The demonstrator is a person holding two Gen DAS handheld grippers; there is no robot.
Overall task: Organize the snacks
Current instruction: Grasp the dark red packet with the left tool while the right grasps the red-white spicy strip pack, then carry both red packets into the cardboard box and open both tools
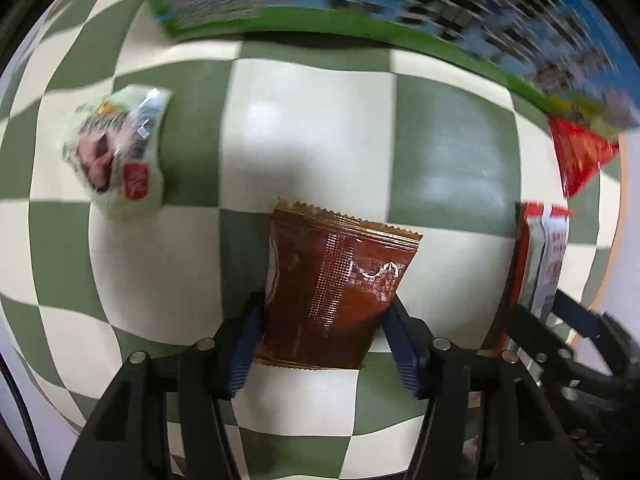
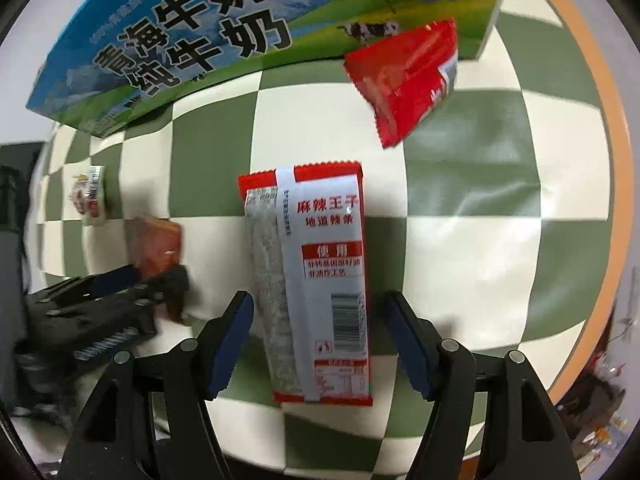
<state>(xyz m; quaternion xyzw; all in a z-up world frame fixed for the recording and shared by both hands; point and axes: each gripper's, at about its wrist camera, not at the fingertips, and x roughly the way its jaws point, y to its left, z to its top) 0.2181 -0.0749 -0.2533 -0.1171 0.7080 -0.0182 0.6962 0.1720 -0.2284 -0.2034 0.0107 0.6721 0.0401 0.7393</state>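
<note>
Left tongs (image 1: 324, 320) sit nearest the lens, clamped on one brown packet (image 1: 336, 284); both blue pads press its side edges above the checkered surface (image 1: 308, 128). Right tongs (image 2: 318, 340) stand apart, straddling one red-and-white packet (image 2: 320, 280) that lies flat on the surface; the left pad sits just beside the packet edge and the right pad stands clear of it.

Snack count: four packets. One brown, one red-and-white, one plain red packet (image 2: 404, 80), one pale green packet (image 1: 116, 152). One milk carton box (image 2: 224, 36) stands at the far side.

The red packet touches the box's lower right corner. The pale green packet lies well apart to the left, with bare checkered squares between it and the brown packet.

The orange surface edge (image 2: 592, 128) curves along the right side, near the red packet. Open surface lies between the box and both held positions, and to the right of the red-and-white packet.
</note>
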